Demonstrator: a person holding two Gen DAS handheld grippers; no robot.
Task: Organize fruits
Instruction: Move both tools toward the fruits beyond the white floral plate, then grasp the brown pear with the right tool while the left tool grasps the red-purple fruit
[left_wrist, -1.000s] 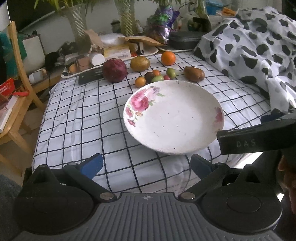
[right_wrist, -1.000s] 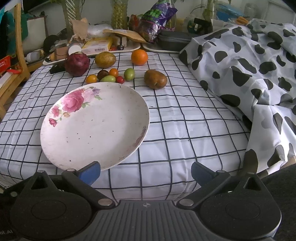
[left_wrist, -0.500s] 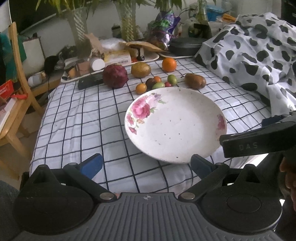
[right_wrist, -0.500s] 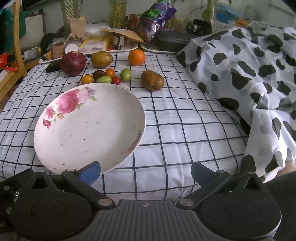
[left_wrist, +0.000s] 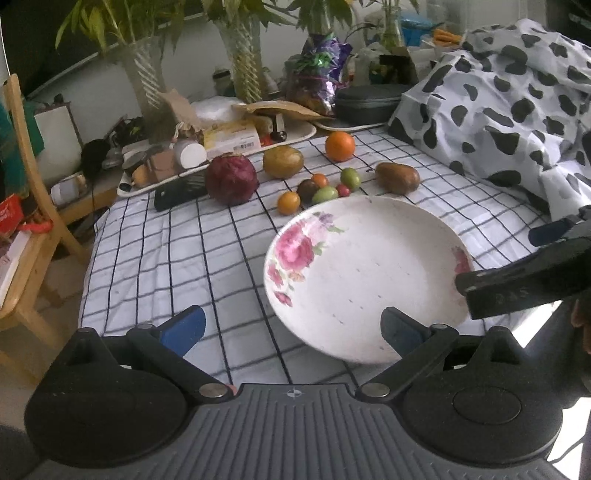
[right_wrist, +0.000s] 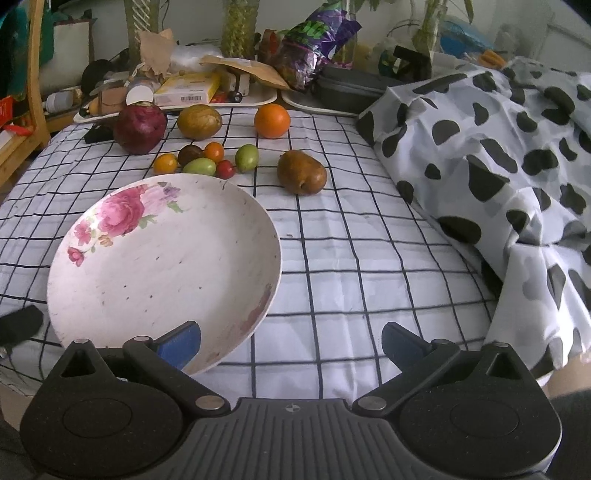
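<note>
A white plate (right_wrist: 162, 266) with pink roses printed on its rim lies on the checked cloth (right_wrist: 351, 258) that covers the surface, and nothing is on it. Just behind its far edge sits a cluster of small fruits (right_wrist: 207, 158): orange, dark, green and red ones, some touching each other. Further back stand a dark red cabbage (right_wrist: 139, 127), a yellowish-brown round fruit (right_wrist: 199, 121) and an orange (right_wrist: 272, 120), set in a loose row. A brown pear (right_wrist: 302, 171) lies on its side to the right of the small cluster, apart from it.

The left claw (left_wrist: 291, 328) has its two blue-tipped fingers spread wide with nothing between them; it hangs over the near edge of the cloth, the plate's near rim beside its right finger. The right claw (right_wrist: 291, 341) is likewise spread wide and holds nothing (its left finger overlaps the plate's near rim in view, though contact cannot be judged). A cow-spotted sheet (right_wrist: 498, 147) is heaped along the right side.
</note>
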